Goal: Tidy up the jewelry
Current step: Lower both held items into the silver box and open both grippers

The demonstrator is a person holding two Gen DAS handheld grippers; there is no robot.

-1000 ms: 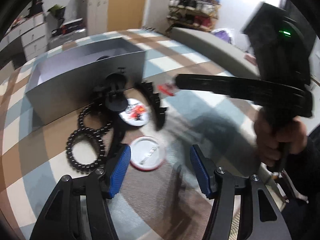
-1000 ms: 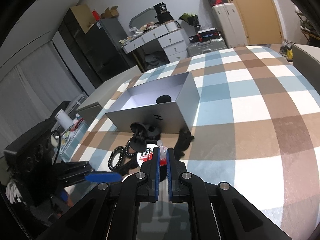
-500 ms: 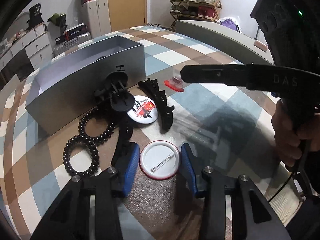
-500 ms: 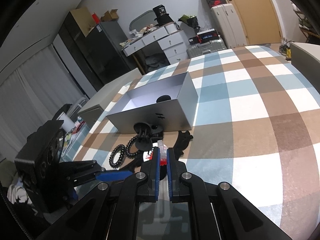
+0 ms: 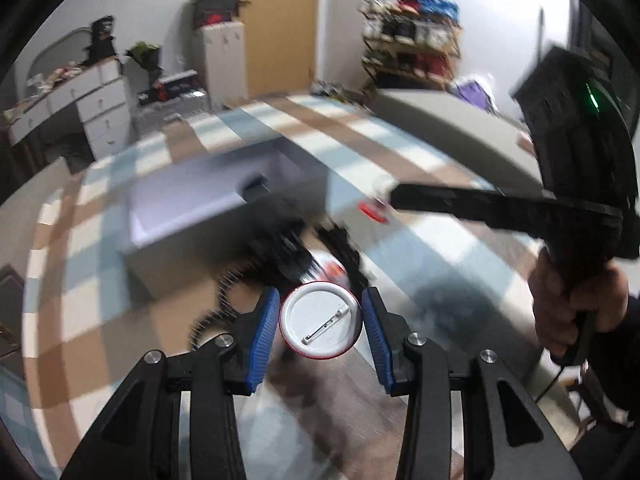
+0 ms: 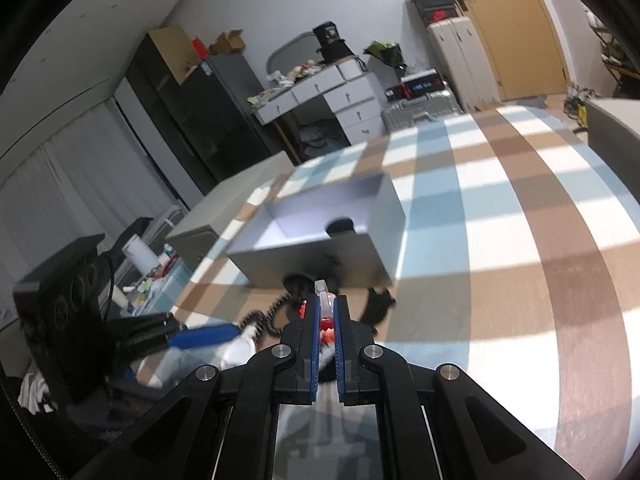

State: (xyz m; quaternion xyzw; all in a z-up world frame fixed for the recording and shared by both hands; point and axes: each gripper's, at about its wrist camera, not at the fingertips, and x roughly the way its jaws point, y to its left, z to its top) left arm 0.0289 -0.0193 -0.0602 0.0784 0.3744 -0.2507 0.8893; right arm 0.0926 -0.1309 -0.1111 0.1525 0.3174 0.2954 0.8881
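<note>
White-backed pin badge point(image 5: 321, 325): held between the blue pads, back and pin facing the camera, lifted clear of the checked cloth point(image 5: 100, 308).
Left gripper point(image 5: 320, 330): partly closed, pads pressing the badge rim.
Right gripper point(image 6: 327, 322): jaws nearly together on a small red-and-clear clip point(image 6: 323, 294).
Left view only: a hand point(image 5: 576, 308) on the right gripper's handle.
Right view only: grey box point(image 6: 320, 236) sharp, open-topped, beyond the black hair ties point(image 6: 268, 316).
</note>
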